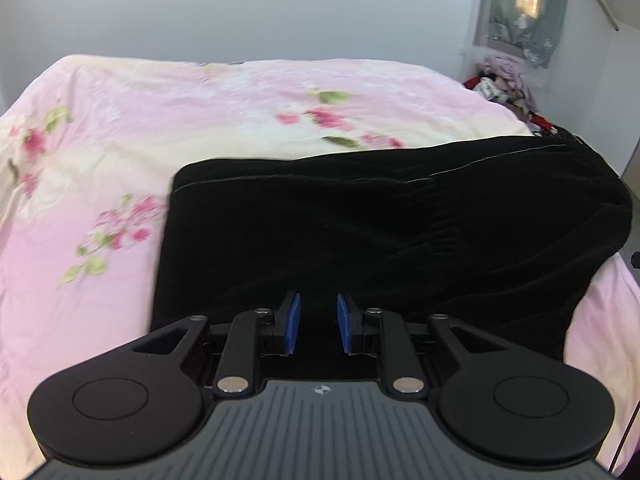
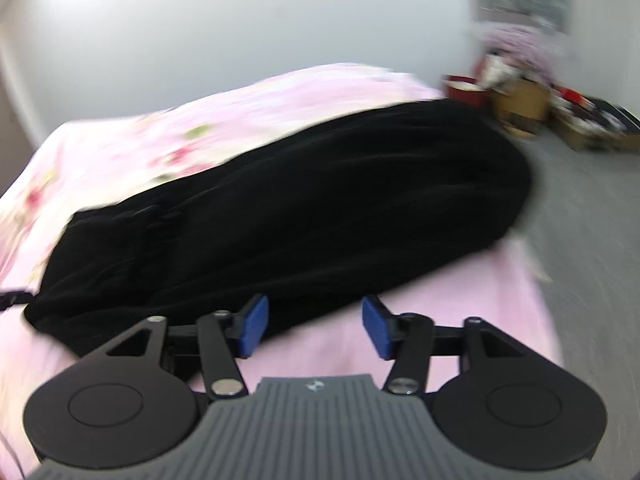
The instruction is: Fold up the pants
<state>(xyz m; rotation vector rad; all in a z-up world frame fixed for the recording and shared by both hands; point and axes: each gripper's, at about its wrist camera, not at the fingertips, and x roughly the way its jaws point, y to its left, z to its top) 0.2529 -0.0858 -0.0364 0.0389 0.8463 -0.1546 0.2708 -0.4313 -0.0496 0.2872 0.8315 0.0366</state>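
Black pants (image 1: pixel 380 240) lie lengthwise across the floral bedspread (image 1: pixel 120 128); the left gripper (image 1: pixel 318 326), jaws narrowly parted and empty, hovers over them, nearer than the wide-open right gripper (image 2: pixel 316 328) at their near edge.

Pink floral bed (image 1: pixel 224 92) with black pants (image 1: pixel 380 232) flat near its edge.

A home bedroom: a bed (image 1: pixel 248 92) under a pink flowered cover fills most of the view, plain pale walls (image 1: pixel 240 8) stand behind it, and a heap of clothes (image 1: pixel 506 80) and cardboard boxes (image 2: pixel 520 106) sits on the grey floor (image 2: pixel 592 208)
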